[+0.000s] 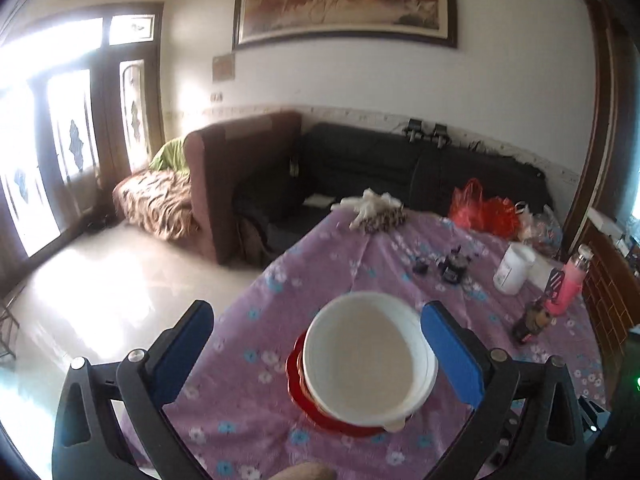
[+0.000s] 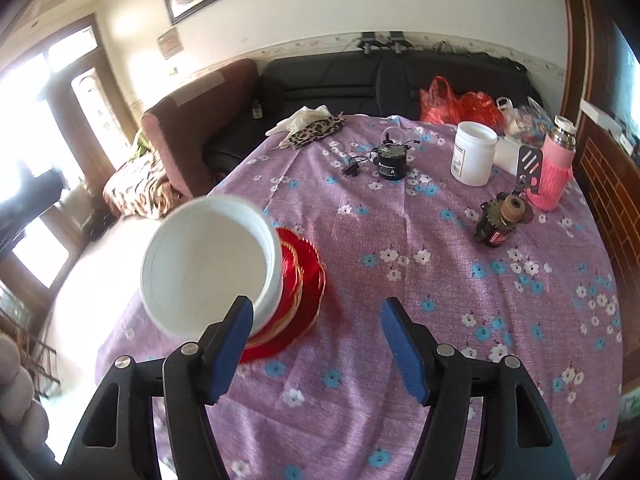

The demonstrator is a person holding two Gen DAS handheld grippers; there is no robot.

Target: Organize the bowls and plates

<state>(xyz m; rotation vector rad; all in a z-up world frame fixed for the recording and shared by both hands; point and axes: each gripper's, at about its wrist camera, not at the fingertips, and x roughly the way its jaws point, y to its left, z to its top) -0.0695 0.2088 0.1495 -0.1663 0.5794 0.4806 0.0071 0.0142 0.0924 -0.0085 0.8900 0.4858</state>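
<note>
A white bowl sits stacked on red plates near the left edge of a table draped in a purple flowered cloth. The left gripper hangs spread wide around the bowl, pads clear of it. The right gripper is also spread, empty, just right of the stack. A white jar and pink flask stand near the far right edge.

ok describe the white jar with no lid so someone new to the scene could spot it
On the purple flowered tablecloth, look to the far right side, near the pink bottle. The white jar stands upright there, lidless, with a label on its side; the white bowl is wider and sits on red plates.
</note>
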